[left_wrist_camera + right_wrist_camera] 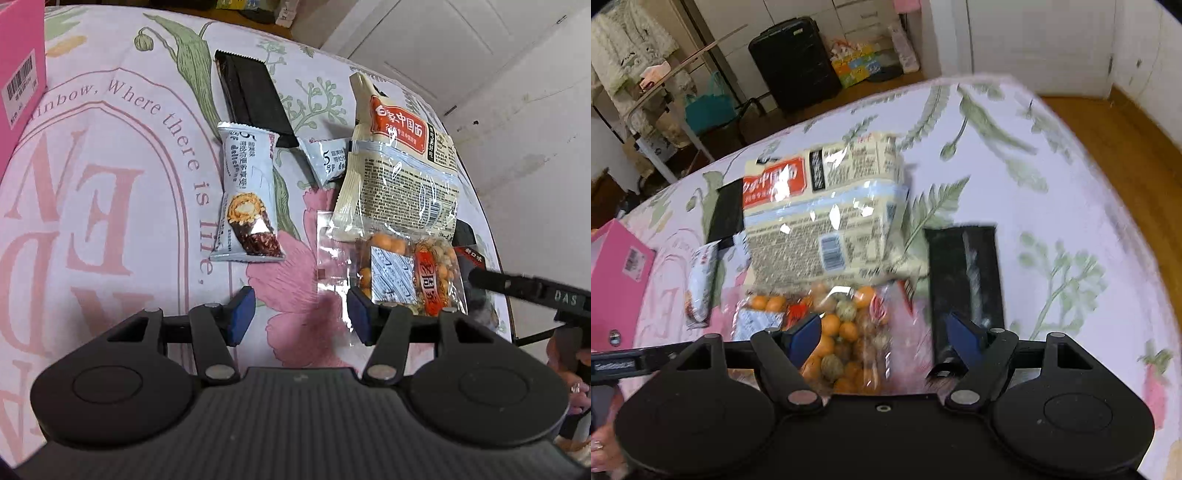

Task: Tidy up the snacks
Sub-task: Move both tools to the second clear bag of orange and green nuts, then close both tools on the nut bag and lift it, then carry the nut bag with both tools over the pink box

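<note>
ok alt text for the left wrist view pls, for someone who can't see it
The open left gripper hovers over a floral tablecloth, its right pad at a clear bag of mixed nuts. Beyond lie a noodle pack, two grey snack bars and a black packet.

The pink box [20, 70] is running off the left wrist view's left edge; the noodle packet [402, 162] is covering part of a small grey packet [325, 162]; the right wrist view is smearing, leaving the noodle packet's print unreadable; a hand [602, 450] is showing only partly at its lower left corner.
</note>
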### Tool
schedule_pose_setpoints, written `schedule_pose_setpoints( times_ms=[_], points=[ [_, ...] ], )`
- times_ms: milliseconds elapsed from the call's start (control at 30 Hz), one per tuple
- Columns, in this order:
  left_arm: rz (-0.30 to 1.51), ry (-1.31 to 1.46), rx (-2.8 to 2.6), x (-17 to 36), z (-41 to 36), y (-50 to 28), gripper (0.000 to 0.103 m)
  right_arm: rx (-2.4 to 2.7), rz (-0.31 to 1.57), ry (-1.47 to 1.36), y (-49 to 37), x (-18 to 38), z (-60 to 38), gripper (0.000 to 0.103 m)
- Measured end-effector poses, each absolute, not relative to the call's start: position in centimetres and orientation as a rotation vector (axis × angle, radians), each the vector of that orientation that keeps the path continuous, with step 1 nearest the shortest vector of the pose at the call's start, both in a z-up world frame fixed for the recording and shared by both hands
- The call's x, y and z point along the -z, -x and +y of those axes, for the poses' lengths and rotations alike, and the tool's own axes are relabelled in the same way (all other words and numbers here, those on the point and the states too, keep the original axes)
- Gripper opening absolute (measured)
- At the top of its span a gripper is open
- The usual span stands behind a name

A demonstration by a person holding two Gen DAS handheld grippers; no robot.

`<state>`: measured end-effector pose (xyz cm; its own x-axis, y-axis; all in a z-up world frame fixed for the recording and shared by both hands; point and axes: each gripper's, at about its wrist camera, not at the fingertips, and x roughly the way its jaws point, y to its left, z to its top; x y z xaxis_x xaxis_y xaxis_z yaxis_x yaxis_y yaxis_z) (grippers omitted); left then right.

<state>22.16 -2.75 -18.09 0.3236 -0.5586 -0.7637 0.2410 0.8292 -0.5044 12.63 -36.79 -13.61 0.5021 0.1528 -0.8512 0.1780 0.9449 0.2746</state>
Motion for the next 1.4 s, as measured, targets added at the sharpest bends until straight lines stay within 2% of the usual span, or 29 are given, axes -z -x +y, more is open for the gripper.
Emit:
schedule_pose_setpoints(
  times_ms=[233,367,500,600,933,1400],
  points=[
    [1.158,0.434,0.587,18.6,-4.0,-22.9,0.053,-0.125,1.127,-0.411,-13.6,16.5,-35.5,0.082],
    [1.187,0.502,0.605,19.3,-5.4,-22.9,0.057,-0.136,1.097,-0.432,-14.0,17.3,-35.2,0.08],
    [1.15,0.383,0.616,18.6,-7.2,-22.0,0.057,-0.156,1.095,-0.411,-13.6,16.9,-34.7,0.067],
    [1.203,0.427,0.659,18.8,-7.5,-21.7,0.059,-0.187,1.116,-0.468,-13.4,16.9,-34.7,0.063],
    [1.318,0.423,0.565,17.7,-5.3,-20.1,0.059,-0.208,1.164,-0.393,-12.8,15.5,-30.9,0.062],
    [1.319,0.359,0.525,12.3,0.6,-15.0,0.059,-0.326,1.209,-0.408,-10.4,12.6,-26.4,0.063]
  ],
)
